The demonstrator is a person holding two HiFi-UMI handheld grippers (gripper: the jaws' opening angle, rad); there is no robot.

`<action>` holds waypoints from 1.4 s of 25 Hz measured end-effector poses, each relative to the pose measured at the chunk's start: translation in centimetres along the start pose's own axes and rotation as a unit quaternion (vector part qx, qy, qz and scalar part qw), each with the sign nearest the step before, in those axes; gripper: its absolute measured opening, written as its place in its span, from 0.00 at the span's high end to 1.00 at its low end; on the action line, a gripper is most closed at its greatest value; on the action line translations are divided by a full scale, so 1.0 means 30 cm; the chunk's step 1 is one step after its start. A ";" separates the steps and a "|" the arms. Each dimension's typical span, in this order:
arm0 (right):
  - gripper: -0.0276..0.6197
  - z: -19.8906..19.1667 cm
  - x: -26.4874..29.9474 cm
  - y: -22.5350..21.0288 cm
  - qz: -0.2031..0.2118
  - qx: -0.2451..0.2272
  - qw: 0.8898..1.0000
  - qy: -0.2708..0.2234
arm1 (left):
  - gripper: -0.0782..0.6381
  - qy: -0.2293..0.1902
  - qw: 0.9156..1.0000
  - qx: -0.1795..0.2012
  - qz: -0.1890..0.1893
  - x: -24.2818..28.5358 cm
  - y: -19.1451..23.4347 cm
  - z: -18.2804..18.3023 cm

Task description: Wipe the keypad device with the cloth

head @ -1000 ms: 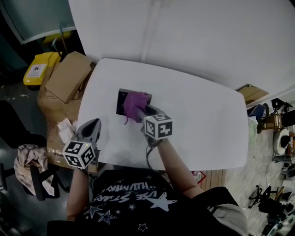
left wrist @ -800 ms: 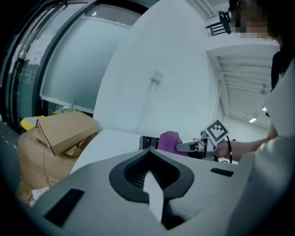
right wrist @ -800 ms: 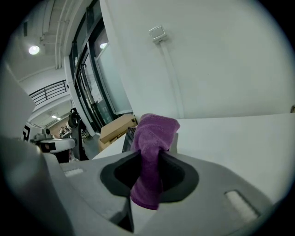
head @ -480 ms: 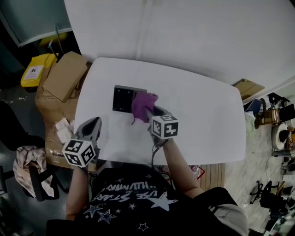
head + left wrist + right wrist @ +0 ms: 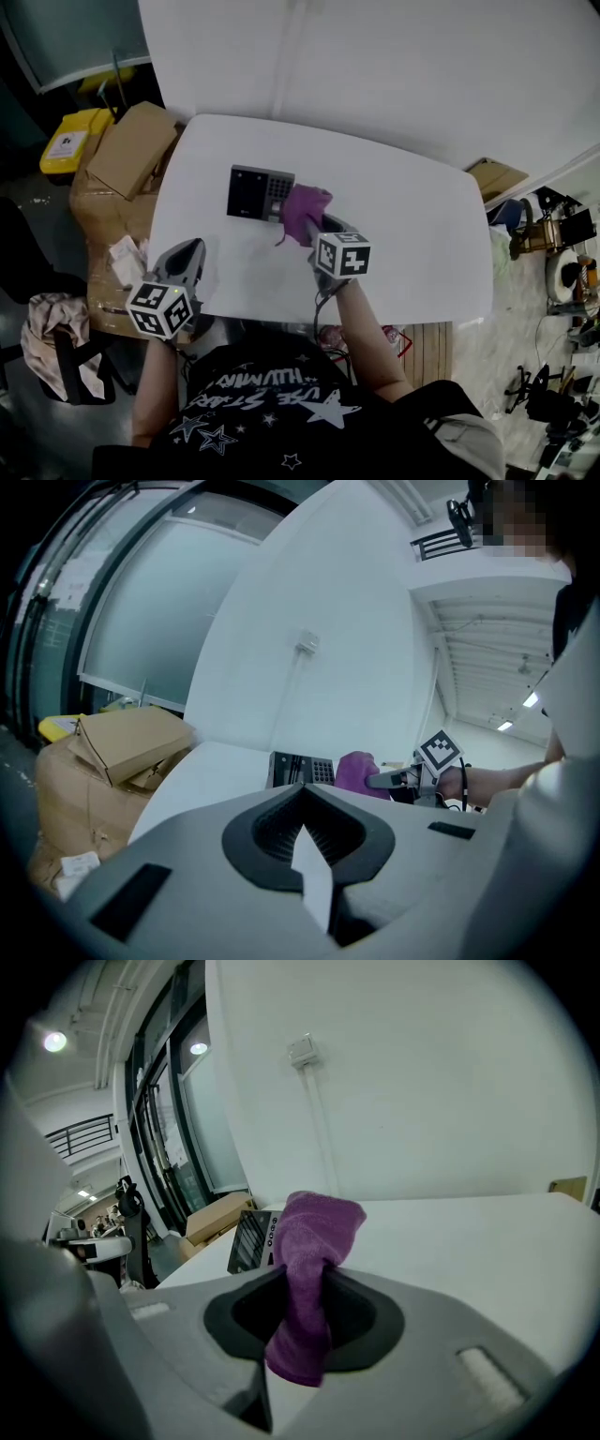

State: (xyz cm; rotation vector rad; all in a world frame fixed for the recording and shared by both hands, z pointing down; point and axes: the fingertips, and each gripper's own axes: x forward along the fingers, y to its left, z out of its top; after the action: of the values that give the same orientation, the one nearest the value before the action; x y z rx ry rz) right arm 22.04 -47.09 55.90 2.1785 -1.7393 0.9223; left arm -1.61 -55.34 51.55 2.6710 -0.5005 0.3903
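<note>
Where the keypad device [image 5: 251,192] lies: it is set flat on the white worktop [image 5: 403,244], toward 10 o'clock from the worktop's middle.
Cloth [image 5: 305,211]: a purple bunch is seen over the device's 3 o'clock end; whether it presses on the device cannot be told.
Right gripper [image 5: 317,228]: its jaws are closed on the cloth. The pinch is shown only in the right gripper view, where one end of the cloth [image 5: 314,1241] is bunched above the jaws and the other hangs below; from the head view the jaws are covered.
Left gripper [image 5: 187,251]: it is held at the worktop's 7 o'clock edge, well apart from the device, with jaws together and nothing between them.
Left gripper view only: a grid of keys is seen on the device [image 5: 300,769], with the cloth [image 5: 354,771] just at its 3 o'clock side.
</note>
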 end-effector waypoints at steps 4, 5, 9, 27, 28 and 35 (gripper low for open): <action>0.81 -0.005 -0.050 0.053 0.005 -0.012 1.000 -0.005 | 0.88 -0.008 1.000 -0.002 0.004 -0.071 -0.017 -0.016; 0.81 -0.009 -0.063 0.072 0.007 -0.014 1.000 -0.006 | 0.88 -0.010 1.000 -0.003 0.005 -0.094 -0.023 -0.022; 0.81 -0.029 -0.123 0.167 0.019 -0.023 1.000 -0.010 | 0.88 -0.017 1.000 -0.009 0.015 -0.206 -0.042 -0.045; 0.81 -0.276 -0.454 0.518 0.062 -0.056 0.996 -0.015 | 0.88 -0.037 0.998 -0.027 0.035 -0.634 -0.170 -0.224; 0.81 -0.291 -0.481 0.529 0.062 -0.060 0.996 -0.015 | 0.88 -0.039 0.998 -0.032 0.037 -0.653 -0.171 -0.235; 0.81 -0.371 -0.584 0.573 0.063 -0.072 0.995 -0.009 | 0.88 -0.047 0.997 -0.038 0.044 -0.730 -0.211 -0.279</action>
State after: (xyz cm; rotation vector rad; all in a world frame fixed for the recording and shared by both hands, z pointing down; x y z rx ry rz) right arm 0.27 -32.09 50.71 2.0141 -1.9071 0.7790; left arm -20.39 -40.09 49.54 2.6100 -0.6502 0.2655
